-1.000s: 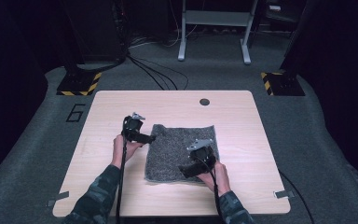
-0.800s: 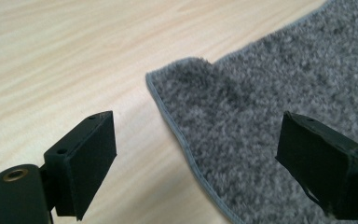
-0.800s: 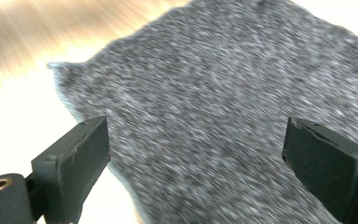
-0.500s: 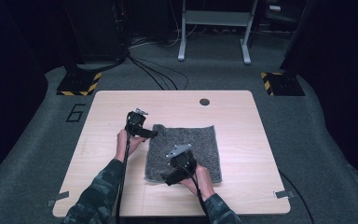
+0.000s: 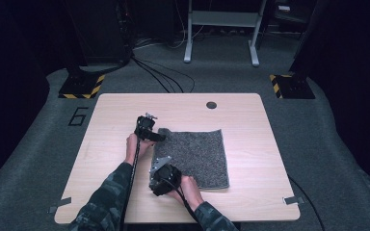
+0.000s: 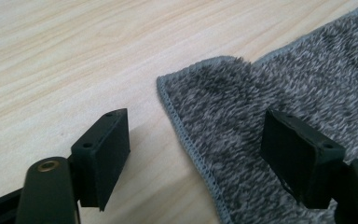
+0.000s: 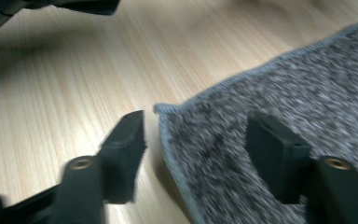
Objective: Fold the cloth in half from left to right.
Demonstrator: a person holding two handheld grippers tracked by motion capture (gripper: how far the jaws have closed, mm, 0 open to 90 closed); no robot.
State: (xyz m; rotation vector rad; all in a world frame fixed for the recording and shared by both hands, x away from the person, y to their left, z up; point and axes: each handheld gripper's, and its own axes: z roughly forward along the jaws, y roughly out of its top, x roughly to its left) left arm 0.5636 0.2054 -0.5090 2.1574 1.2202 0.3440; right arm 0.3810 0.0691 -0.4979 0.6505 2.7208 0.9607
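Grey towel is laid flat mid-table. Left gripper and right gripper are spread wide, each straddling a left-side corner, nothing gripped. Corner could be missed or bunched if jaws are closed too shallow.

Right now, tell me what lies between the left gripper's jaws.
The towel's stitched edge near a corner, plus bare table, seen in the left gripper view.

Overhead view; two close towel views
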